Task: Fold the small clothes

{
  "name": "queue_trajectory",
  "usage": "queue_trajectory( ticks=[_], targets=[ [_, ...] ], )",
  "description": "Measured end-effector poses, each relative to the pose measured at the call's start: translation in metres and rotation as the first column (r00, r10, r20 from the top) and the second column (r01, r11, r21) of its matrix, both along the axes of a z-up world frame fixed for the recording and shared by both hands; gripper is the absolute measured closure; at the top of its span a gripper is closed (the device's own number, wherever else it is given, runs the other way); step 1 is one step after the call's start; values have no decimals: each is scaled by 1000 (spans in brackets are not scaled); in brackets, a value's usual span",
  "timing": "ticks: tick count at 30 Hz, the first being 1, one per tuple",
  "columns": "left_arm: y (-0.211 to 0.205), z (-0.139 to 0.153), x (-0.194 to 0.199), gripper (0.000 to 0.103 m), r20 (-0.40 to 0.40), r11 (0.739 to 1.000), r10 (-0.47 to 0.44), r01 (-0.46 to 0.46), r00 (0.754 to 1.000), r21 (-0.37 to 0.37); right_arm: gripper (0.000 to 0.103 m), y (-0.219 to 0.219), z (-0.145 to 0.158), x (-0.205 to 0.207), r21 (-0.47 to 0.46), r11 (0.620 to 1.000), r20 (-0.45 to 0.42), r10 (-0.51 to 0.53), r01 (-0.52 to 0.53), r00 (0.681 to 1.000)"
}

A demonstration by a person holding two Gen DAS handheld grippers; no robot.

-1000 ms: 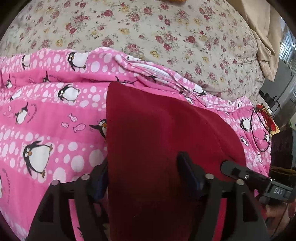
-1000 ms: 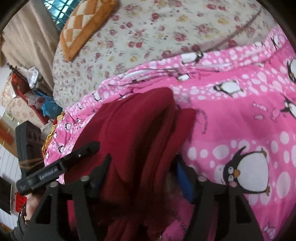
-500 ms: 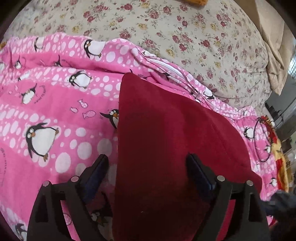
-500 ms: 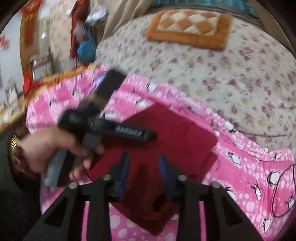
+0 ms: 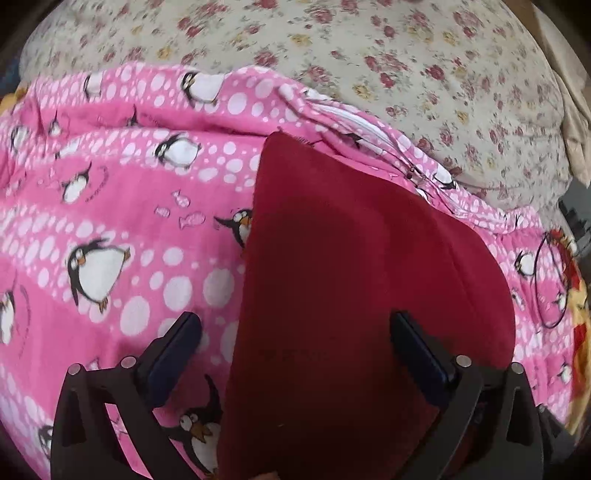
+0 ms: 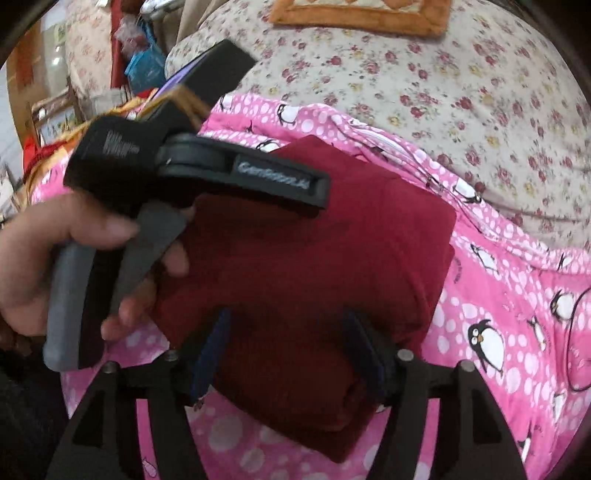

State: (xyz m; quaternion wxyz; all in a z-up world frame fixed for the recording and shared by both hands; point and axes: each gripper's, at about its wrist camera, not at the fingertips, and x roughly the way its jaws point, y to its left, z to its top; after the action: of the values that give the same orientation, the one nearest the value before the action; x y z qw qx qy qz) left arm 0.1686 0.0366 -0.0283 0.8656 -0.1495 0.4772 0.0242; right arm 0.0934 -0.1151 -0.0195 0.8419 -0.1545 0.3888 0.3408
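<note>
A dark red garment (image 5: pixel 332 288) lies folded flat on a pink penguin blanket (image 5: pixel 122 206). My left gripper (image 5: pixel 295 332) is open, its fingers spread over the garment's near left edge, one finger on the blanket, one on the red cloth. In the right wrist view the same garment (image 6: pixel 332 251) shows as a thick folded bundle. My right gripper (image 6: pixel 288 332) is open with its fingers on either side of the bundle's near end. The left gripper's body (image 6: pixel 221 166), held in a hand, hovers over the garment's far left part.
A floral bedspread (image 5: pixel 369 74) lies beyond the blanket. An orange checked cushion (image 6: pixel 362 14) sits at the far edge. Cluttered furniture and bags (image 6: pixel 140 59) stand at the far left of the right wrist view. A yellow and red cloth (image 5: pixel 576 295) lies at the blanket's right edge.
The right gripper swung round to the garment's other side, closed to a narrow gap, then opened wide. The garment went from rumpled to a folded bundle. The left gripper pulled back slightly.
</note>
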Motion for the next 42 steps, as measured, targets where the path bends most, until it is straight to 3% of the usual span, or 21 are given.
queue_trajectory(
  ticks=[3,8,12,14,16,17,19,20,22,26,28,29,31,36,38,39,42],
  targets=[
    [-2,1,1,17,16,999,-39,39,999,-12,34,-6,-1,3,21,1000,-36,17,-17,999],
    [13,-10,3,17,-17,978,-35,31,999,-207,34,-11,-3,10,28,999,-129,39,-36,991],
    [10,0,-1,22,-12,981,-75,72,997,-183,35,-22,4,14,52,997,-203,72,-62,976],
    [17,22,-9,22,95,993,-21,32,995,-117,48,-35,21,18,112,992,-165,72,-54,984],
    [22,52,-12,22,225,999,27,-17,974,-44,51,-60,48,30,241,969,-71,-27,43,997],
    [23,63,-11,21,277,999,38,-27,960,-42,51,-73,59,38,306,944,-8,-127,123,992],
    [19,69,2,20,308,997,26,-2,951,-81,55,-80,65,55,306,914,85,-306,268,948],
    [16,67,9,20,302,995,9,21,953,-97,60,-75,61,68,260,913,109,-350,314,930],
    [7,55,32,20,252,993,-16,45,968,-109,83,-64,49,91,184,916,92,-376,355,922],
    [3,12,65,20,59,991,-17,25,998,-130,86,-43,19,123,121,939,17,-326,322,945],
    [2,-12,77,22,-63,995,-28,22,998,-97,87,-33,-5,136,27,957,-21,-289,290,957],
    [4,-15,80,22,-75,993,-29,20,997,-115,87,-32,-10,137,23,957,-25,-290,290,957],
    [6,-17,84,20,-92,992,-22,10,996,-130,87,-36,-15,137,45,952,-46,-302,304,952],
    [-7,-16,85,20,-113,999,-38,34,993,-38,85,-35,-14,134,50,948,-39,-314,316,949],
    [-5,-8,78,23,-79,998,-29,24,996,-56,84,-38,-11,133,68,944,-49,-319,322,947],
    [-3,0,72,28,-42,998,-22,19,999,-66,84,-39,-10,131,70,943,-45,-322,325,946],
    [6,27,46,29,81,997,-19,25,997,-72,82,-39,1,124,69,936,-12,-346,346,938]
  ],
)
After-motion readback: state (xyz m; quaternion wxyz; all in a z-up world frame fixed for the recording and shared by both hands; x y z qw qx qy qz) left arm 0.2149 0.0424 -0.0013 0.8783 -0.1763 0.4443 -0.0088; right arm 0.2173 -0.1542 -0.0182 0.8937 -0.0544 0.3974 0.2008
